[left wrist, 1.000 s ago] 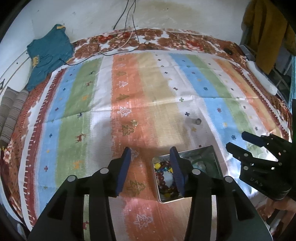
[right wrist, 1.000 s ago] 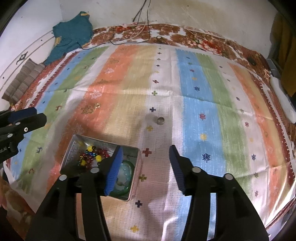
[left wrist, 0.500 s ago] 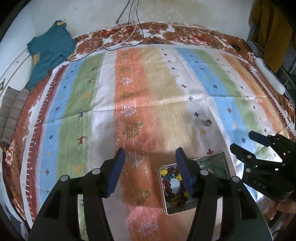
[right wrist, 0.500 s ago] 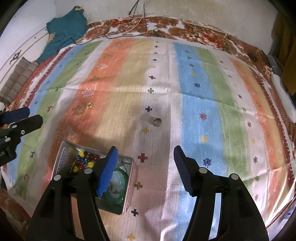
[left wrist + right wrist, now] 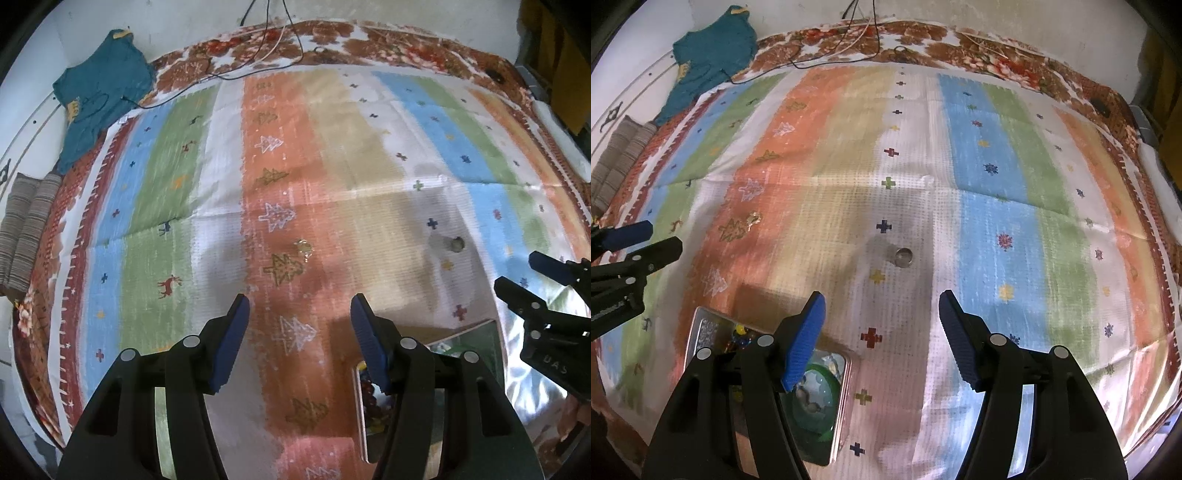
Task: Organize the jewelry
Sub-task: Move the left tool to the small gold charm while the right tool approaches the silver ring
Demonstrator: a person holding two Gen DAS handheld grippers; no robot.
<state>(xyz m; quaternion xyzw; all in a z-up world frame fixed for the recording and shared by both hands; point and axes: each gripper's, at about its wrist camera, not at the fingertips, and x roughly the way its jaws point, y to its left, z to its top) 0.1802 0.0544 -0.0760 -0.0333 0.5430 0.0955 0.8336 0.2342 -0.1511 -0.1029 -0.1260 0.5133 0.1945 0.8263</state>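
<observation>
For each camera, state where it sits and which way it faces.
Left wrist: on the left gripper, angled down at the striped cloth; own open blue pads, right gripper at right.
Right wrist: on the right gripper, angled down; open pads, left gripper at left.
Shared: metal tin, silver ring, gold piece.

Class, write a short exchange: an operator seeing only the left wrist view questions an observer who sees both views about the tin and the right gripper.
Operator: Most of the tin is hidden here. What's inside?
Observer: In the tin, a green round piece lies beside the coloured beads.
Operator: Is the right gripper holding anything?
Observer: No. The right gripper has jaws that have just been opening, with only the striped cloth between them.
</observation>
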